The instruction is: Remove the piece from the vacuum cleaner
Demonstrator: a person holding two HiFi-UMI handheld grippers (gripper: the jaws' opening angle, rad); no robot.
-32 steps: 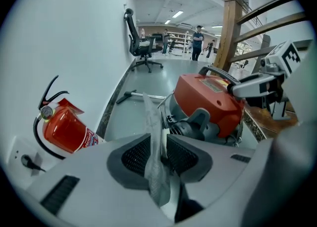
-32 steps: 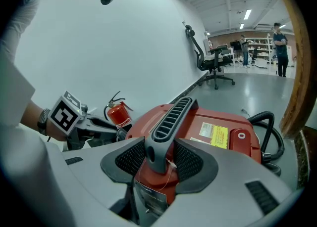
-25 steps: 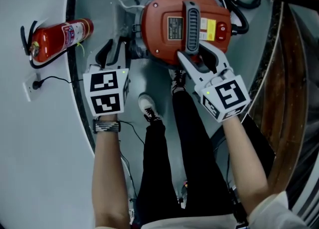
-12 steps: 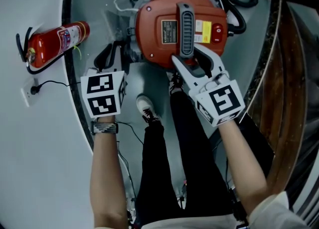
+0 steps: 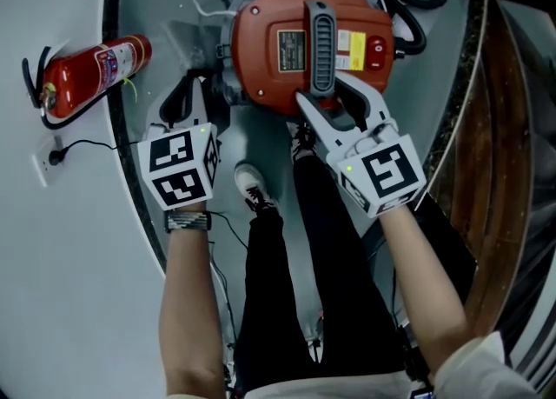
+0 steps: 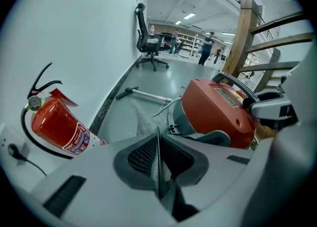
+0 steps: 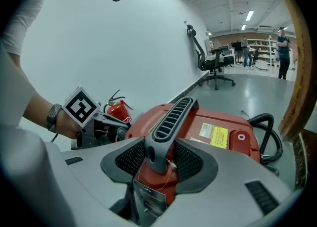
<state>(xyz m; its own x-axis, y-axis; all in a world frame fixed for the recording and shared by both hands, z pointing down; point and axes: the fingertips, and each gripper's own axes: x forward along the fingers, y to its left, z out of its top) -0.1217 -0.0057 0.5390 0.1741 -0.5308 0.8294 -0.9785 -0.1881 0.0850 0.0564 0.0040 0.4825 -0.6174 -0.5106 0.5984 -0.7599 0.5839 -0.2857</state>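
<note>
The person's legs in black trousers (image 5: 287,284) are standing just short of the round red vacuum cleaner (image 5: 269,49), one white shoe (image 5: 254,187) pointing toward it. The left gripper (image 5: 187,97) is hanging just beside the vacuum cleaner's left flank, against the dark fittings there. Its jaws have just been closing and are now standing pressed almost together. Only a thin pale sliver is showing in the slit between the pads (image 6: 143,154), and what it is cannot be told. The right gripper (image 5: 326,93) is reaching over the vacuum cleaner's near edge and pinching the near end of the dark grey ribbed carry handle (image 5: 320,45), one pad on each side of it. The handle is running across the middle of the red top, which is sitting on the vacuum cleaner with nothing lifted off. A black ribbed hose (image 5: 417,32) is curling round the vacuum cleaner's right side. A red fire extinguisher (image 5: 91,71) is lying well to its left, against the white wall. Far beyond the vacuum cleaner, a black office chair (image 6: 148,43) is standing on the grey floor.
</note>
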